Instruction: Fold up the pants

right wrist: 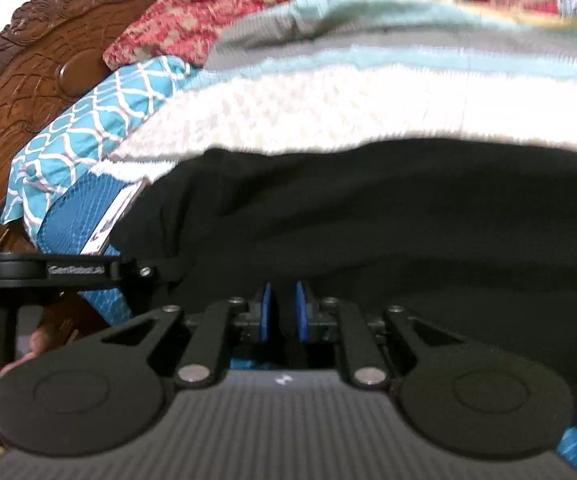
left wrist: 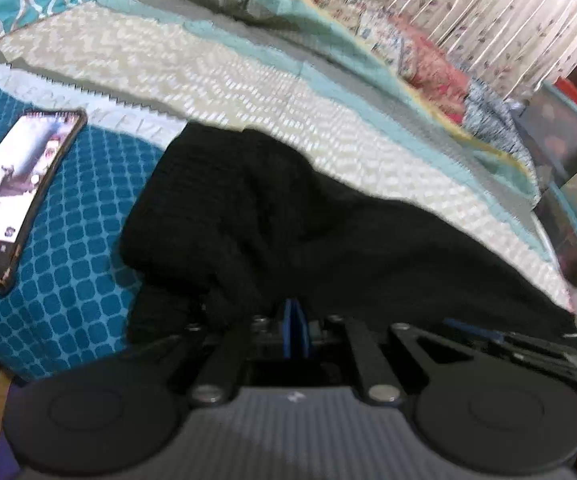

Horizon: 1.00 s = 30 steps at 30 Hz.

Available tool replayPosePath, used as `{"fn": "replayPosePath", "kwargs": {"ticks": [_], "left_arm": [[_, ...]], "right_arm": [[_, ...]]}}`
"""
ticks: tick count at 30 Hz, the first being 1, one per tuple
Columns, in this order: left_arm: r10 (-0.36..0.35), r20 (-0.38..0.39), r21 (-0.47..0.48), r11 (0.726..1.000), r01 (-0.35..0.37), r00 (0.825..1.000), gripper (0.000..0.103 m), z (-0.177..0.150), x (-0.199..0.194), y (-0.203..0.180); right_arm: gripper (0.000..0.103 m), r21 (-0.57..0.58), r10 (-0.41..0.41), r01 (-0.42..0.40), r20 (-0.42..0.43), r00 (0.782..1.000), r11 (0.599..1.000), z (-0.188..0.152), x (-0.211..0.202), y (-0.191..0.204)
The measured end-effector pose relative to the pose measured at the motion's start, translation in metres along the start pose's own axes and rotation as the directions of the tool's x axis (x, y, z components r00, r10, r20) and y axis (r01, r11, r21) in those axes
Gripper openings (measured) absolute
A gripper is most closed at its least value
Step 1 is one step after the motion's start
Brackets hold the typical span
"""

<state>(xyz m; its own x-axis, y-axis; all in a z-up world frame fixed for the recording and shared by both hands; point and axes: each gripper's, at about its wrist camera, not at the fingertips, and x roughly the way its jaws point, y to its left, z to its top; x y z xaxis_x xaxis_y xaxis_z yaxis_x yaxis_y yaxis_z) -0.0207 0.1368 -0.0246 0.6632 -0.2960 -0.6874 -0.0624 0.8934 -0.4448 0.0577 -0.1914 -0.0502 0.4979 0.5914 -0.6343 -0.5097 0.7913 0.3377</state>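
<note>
The black pants (left wrist: 288, 220) lie in a crumpled heap on the bed, spreading from the teal cover onto the cream chevron quilt (left wrist: 216, 68). My left gripper (left wrist: 297, 312) has its blue pads pressed together, with black cloth bunched at their tips. In the right wrist view the pants (right wrist: 388, 208) fill the middle. My right gripper (right wrist: 283, 304) holds a dark fold between its blue pads (right wrist: 266, 312), which stand a narrow gap apart. The left tool's black frame (right wrist: 76, 270) reaches in from the left, at the edge of the same cloth.
A phone (left wrist: 20, 196) with its screen lit lies on the teal cover (left wrist: 72, 248), left of the pants. A carved wooden headboard (right wrist: 28, 68) and patterned pillows (right wrist: 88, 120) stand at the bed's head. A floral curtain (left wrist: 468, 8) and boxes (left wrist: 568, 152) are beyond the far side.
</note>
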Motion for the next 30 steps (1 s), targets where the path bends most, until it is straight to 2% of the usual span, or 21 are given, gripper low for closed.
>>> {"fn": "replayPosePath", "kwargs": {"ticks": [4,7,12,15,17,19,21,23,25,27,28,30], "left_arm": [[-0.043,0.058,0.068,0.997,0.039,0.997,0.013,-0.001,-0.018,-0.019],[-0.038,0.051,0.108,0.994,0.032,0.998,0.014,-0.002,-0.016,-0.029],[0.018,-0.002,0.096,0.995,-0.018,1.0,0.013,-0.004,0.002,-0.025],[0.081,-0.034,0.098,0.992,-0.078,0.996,0.012,-0.007,0.012,-0.021],[0.093,-0.051,0.098,0.991,-0.088,0.994,0.012,-0.008,0.016,-0.019],[0.103,-0.055,0.104,0.99,-0.097,0.993,0.013,-0.005,0.013,-0.024],[0.077,-0.057,0.089,0.993,-0.071,0.995,0.019,-0.001,0.005,-0.031],[0.019,-0.037,0.099,0.995,-0.015,0.999,0.023,0.005,-0.005,-0.046],[0.0,-0.021,0.151,0.988,0.003,1.0,0.025,0.009,-0.006,-0.065],[-0.017,-0.035,0.202,0.979,0.024,0.999,0.025,0.011,0.004,-0.088],[-0.023,-0.053,0.219,0.975,0.034,0.998,0.025,0.01,0.011,-0.099],[-0.029,-0.093,0.247,0.968,0.051,0.995,0.025,0.006,0.027,-0.117]], "right_arm": [[0.02,0.018,0.001,-0.002,0.072,0.997,1.0,0.006,-0.019,-0.013],[0.02,0.046,-0.029,0.025,0.084,0.996,0.999,0.005,-0.022,-0.025],[0.02,0.135,-0.045,0.038,0.052,0.998,0.99,-0.006,-0.023,-0.046],[0.02,0.152,-0.058,0.055,0.013,0.998,0.987,-0.016,-0.018,-0.052],[0.02,0.167,-0.065,0.069,-0.027,0.998,0.984,-0.022,-0.012,-0.055],[0.02,0.189,-0.048,0.05,-0.019,0.999,0.981,-0.024,-0.013,-0.059],[0.021,0.2,-0.026,0.022,0.016,1.0,0.98,-0.021,-0.023,-0.063],[0.022,0.212,-0.036,0.017,0.089,0.995,0.977,-0.017,-0.042,-0.072],[0.022,0.256,-0.078,0.034,0.162,0.984,0.966,-0.015,-0.066,-0.092],[0.023,0.329,-0.157,0.076,0.228,0.961,0.941,-0.019,-0.096,-0.12],[0.024,0.372,-0.206,0.099,0.259,0.944,0.923,-0.025,-0.113,-0.136],[0.03,0.471,-0.322,0.151,0.307,0.896,0.869,-0.04,-0.151,-0.171]]}}
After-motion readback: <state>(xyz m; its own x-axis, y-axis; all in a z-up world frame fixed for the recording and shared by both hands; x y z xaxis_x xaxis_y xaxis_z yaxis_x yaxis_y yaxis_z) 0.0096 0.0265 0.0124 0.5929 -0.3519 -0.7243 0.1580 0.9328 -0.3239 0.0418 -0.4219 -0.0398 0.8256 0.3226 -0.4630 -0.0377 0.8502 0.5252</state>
